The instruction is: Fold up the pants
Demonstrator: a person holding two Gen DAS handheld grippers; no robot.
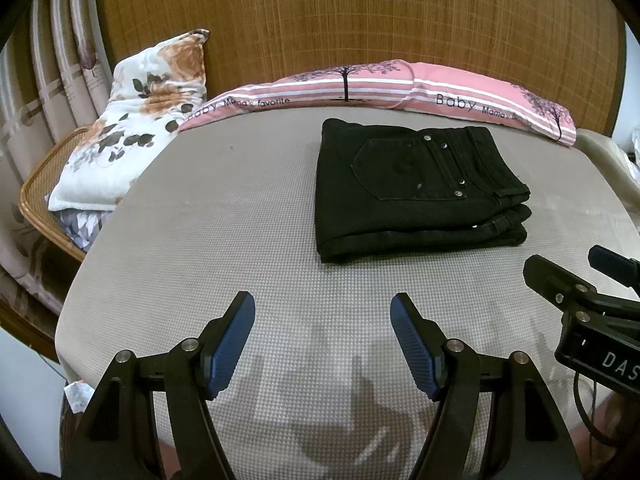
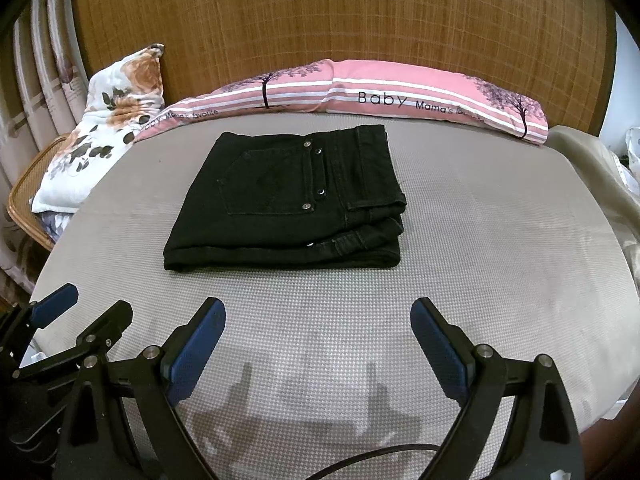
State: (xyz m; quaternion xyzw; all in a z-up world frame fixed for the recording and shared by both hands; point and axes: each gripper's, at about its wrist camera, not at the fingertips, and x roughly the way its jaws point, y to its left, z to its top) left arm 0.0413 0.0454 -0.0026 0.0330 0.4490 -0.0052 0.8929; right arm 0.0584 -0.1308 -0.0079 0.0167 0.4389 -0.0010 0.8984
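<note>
Black pants (image 1: 416, 192) lie folded into a thick rectangle on the grey mattress (image 1: 200, 240), back pocket up, waistband to the right. In the right wrist view the same pants (image 2: 288, 204) sit just beyond the fingers. My left gripper (image 1: 322, 344) hovers open over bare mattress, nearer than the pants and to their left, nothing between its blue pads. My right gripper (image 2: 318, 350) is open too, empty, in front of the pants. Each gripper shows in the other's view: the right gripper (image 1: 580, 276) at the right edge, the left gripper (image 2: 86, 304) at the lower left.
A long pink striped pillow (image 1: 380, 88) lies along the woven headboard (image 1: 360, 20) behind the pants. A floral pillow (image 1: 132, 120) leans at the left over a rattan basket (image 1: 36, 200). Curtains hang far left. A cable (image 2: 360, 460) runs under the right gripper.
</note>
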